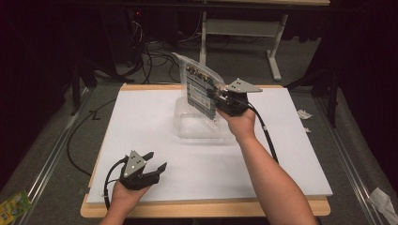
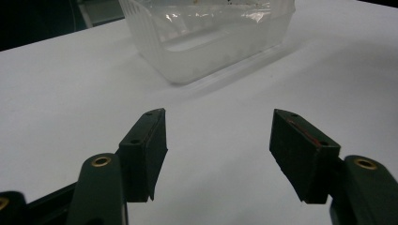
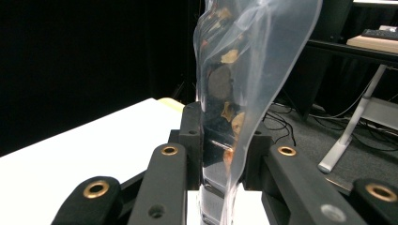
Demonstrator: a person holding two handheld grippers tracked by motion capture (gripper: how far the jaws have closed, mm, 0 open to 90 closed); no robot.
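A clear plastic bag (image 1: 199, 86) with a printed blue label and bits of food inside hangs tilted above a clear plastic tub (image 1: 185, 123) at the middle of the white board. My right gripper (image 1: 219, 93) is shut on the bag's right side. In the right gripper view the bag (image 3: 244, 70) rises between the two pressed jaws of the right gripper (image 3: 223, 154), with brown and dark pieces showing through the film. My left gripper (image 1: 157, 161) rests near the board's front left, open, nothing between its jaws. Ahead of the left gripper (image 2: 218, 136) in its own view stands the tub (image 2: 206, 42).
The white board (image 1: 141, 122) lies on a wooden tabletop (image 1: 202, 208). Cables (image 1: 155, 56) and a desk frame (image 1: 274, 51) are on the floor beyond. Scraps of wrapper (image 1: 304, 114) lie right of the board, and a green packet (image 1: 14, 206) lies at the lower left.
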